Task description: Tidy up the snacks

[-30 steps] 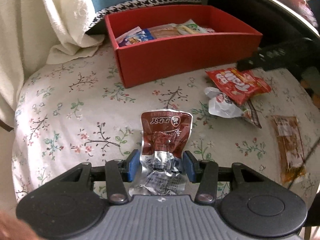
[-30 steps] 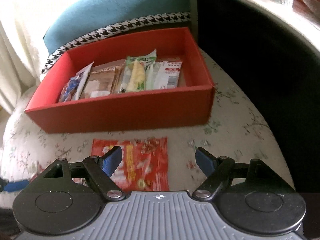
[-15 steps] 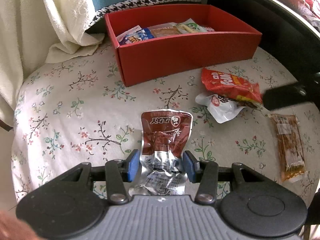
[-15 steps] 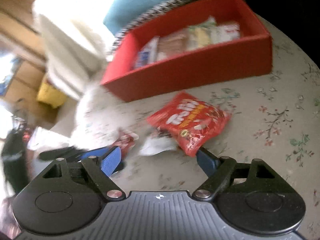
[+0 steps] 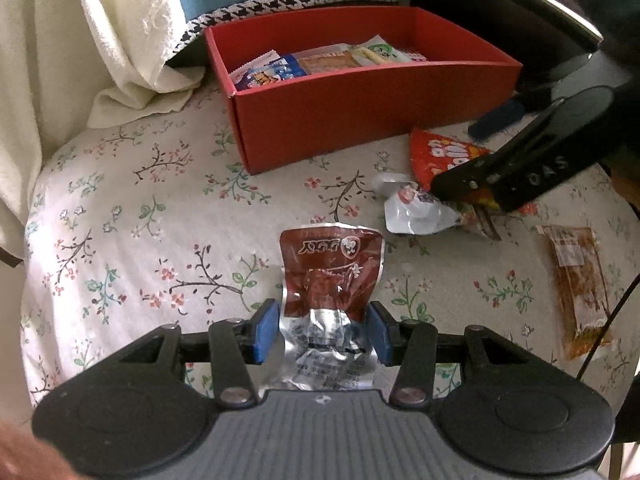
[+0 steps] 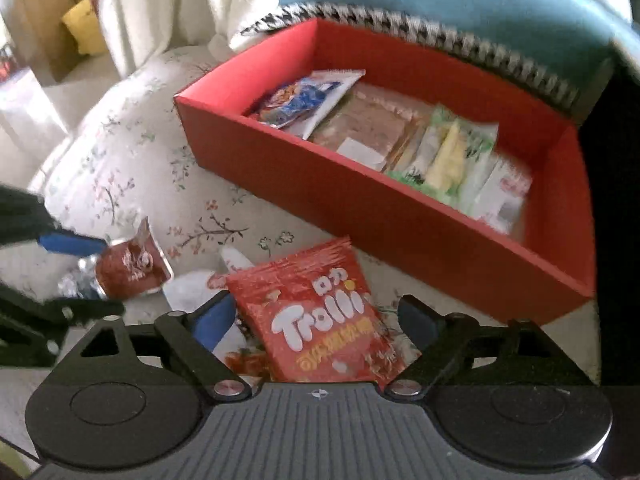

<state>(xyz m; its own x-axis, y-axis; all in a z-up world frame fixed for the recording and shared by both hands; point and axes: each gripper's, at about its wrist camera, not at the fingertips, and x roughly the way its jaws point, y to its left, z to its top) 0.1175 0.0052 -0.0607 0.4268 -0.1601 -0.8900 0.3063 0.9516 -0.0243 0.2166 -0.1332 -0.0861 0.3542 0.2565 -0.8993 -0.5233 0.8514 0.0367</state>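
Roughly half done: several packets sat in the red box (image 5: 360, 120). Left tongs (image 5: 324, 330) gripped the brown pouch (image 5: 332, 276); right tongs (image 6: 316, 320), jaws apart and closing, straddled the red gummy bag (image 6: 320, 320).

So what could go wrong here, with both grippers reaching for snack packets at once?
The right gripper is closing around the red Trolli bag, which overlaps a white packet; it might drag that along. The left gripper pinches only the crinkled foil end of the brown packet, so it could slip out on the way to the red box.
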